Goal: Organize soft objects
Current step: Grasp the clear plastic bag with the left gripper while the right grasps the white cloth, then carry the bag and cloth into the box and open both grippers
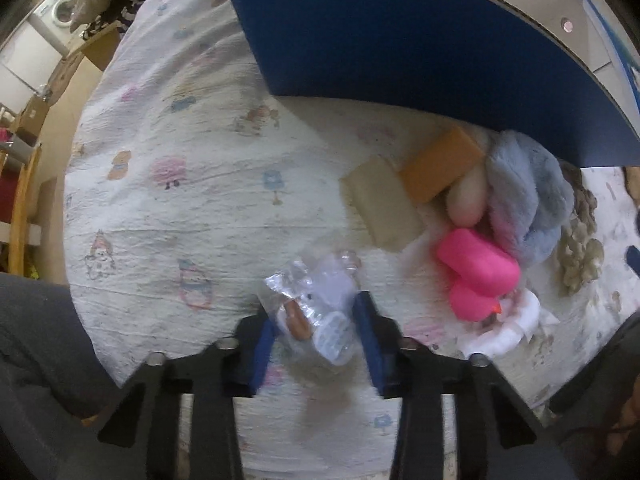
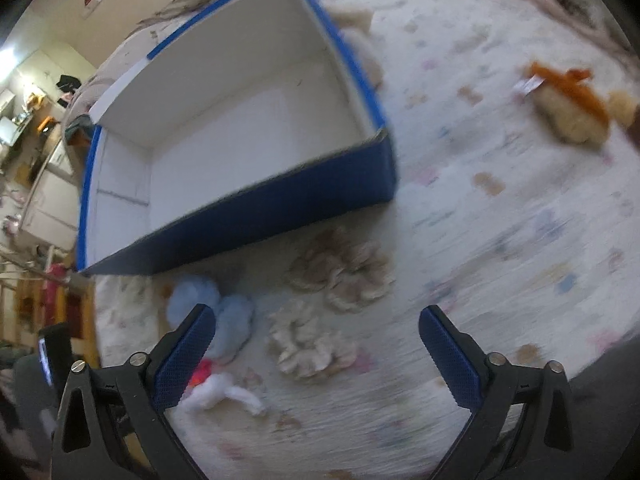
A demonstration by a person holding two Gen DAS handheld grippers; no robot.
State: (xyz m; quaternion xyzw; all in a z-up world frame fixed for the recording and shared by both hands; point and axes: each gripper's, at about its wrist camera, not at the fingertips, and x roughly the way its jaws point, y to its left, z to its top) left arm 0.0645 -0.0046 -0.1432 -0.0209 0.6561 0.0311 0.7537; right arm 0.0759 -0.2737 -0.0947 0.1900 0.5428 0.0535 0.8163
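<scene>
In the left wrist view my left gripper (image 1: 316, 320) is shut on a clear plastic bag with a small toy inside (image 1: 316, 312), held just above the printed bedsheet. To its right lie a tan sponge (image 1: 384, 208), an orange sponge (image 1: 440, 164), a pink soft toy (image 1: 476, 272), a blue-grey fluffy toy (image 1: 524, 200) and a white cloth (image 1: 508, 332). The blue box (image 1: 400, 40) stands behind them. In the right wrist view my right gripper (image 2: 316, 332) is open and empty above beige scrunchies (image 2: 308, 348). The box (image 2: 256, 216) shows a white, empty inside.
More beige scrunchies (image 2: 344, 272) lie by the box's near wall. A tan plush with an orange scarf (image 2: 572, 108) lies far right on the sheet. The blue-grey fluffy toy (image 2: 224, 320) and white cloth (image 2: 220, 392) sit by the right gripper's left finger. Room furniture stands beyond the bed's left edge.
</scene>
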